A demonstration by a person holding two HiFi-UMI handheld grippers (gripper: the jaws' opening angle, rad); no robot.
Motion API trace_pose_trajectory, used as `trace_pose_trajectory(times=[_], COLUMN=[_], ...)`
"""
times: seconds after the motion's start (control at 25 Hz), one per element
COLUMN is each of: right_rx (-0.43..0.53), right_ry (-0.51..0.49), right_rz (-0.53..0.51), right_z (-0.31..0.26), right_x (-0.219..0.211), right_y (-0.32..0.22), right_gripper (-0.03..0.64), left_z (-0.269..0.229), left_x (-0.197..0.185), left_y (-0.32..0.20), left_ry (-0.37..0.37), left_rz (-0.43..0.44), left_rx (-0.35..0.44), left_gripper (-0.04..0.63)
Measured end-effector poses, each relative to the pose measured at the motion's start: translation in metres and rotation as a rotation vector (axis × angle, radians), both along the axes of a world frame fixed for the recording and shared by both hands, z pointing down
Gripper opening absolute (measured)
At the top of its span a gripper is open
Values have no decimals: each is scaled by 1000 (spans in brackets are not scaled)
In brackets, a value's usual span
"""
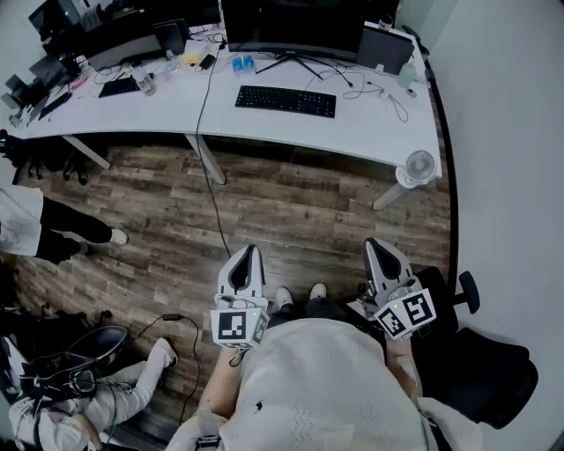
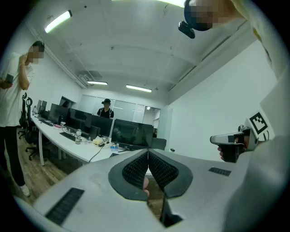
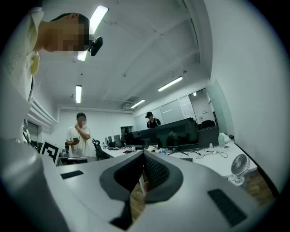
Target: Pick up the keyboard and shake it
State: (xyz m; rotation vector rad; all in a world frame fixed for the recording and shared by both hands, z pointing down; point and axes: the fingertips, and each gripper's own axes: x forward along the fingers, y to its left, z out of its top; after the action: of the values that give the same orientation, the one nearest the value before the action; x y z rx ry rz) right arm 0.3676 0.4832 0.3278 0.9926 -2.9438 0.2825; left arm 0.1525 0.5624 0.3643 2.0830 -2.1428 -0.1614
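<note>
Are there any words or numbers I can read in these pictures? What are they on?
None can be read.
Black flat keyboard on the long white desk: key letters too small to read.
Black-and-white square markers on the left tongs and right tongs: patterns only, no letters.
Wide black monitor: screen dark, no text.

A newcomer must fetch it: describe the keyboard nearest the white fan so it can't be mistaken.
Find the long white desk across the wooden floor, then the big dark monitor on its right section. The black keyboard lies flat just in front of that monitor's stand. Unlike the other dark keyboard on the cluttered left section, it has bare desktop around it.
</note>
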Motion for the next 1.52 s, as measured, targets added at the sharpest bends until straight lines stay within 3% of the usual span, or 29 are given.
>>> trace_pose_trajectory(times=[1.16, 1.52], right_rx=[70, 50], right_ry=[-14, -28], right_rz=[106, 113], right_z=[-14, -11], right_x=[-17, -20], right_y=[-11, -27], right_gripper=[2, 0], left_z=[-2, -4], left_x=[-40, -52], left_y=[-17, -31], left_ry=[-12, -23], left_rz=[21, -2], left_rx=[17, 17], left_gripper=[14, 14])
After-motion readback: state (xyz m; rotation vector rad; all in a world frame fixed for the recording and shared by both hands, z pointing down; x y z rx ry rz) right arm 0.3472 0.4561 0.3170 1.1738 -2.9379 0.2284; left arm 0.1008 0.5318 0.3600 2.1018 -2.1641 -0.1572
